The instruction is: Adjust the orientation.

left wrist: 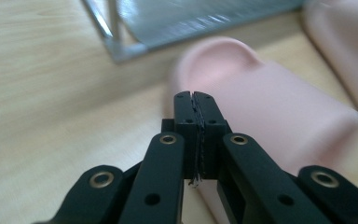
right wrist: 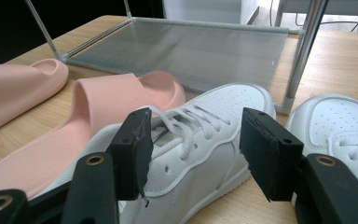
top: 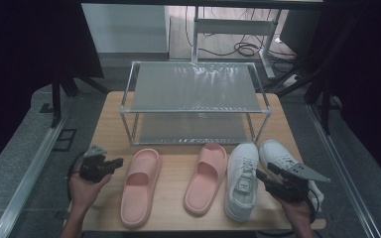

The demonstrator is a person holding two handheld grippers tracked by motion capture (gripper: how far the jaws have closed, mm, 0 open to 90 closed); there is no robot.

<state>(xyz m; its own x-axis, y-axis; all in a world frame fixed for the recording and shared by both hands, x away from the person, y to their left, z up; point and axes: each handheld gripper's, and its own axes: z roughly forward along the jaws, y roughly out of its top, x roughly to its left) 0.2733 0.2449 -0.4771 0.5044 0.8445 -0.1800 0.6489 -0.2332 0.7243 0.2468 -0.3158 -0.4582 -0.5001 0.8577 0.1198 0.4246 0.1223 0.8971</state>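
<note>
Left claw [left wrist: 196,100] pressed together by smooth pink slipper [left wrist: 270,107]; right claw [right wrist: 193,140] apart over white laced sneaker [right wrist: 200,140].

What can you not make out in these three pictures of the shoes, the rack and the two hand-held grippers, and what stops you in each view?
- Right sneaker, high view: its heel is hidden by the right hand-held gripper.
- Left slipper, left gripper view: its heel is cut off by the bottom edge, behind the shut left hand-held gripper.
- Rack, left gripper view: blurred, cut by the top edge.
- Left sneaker, right gripper view: its heel lies behind the open jaws.
</note>
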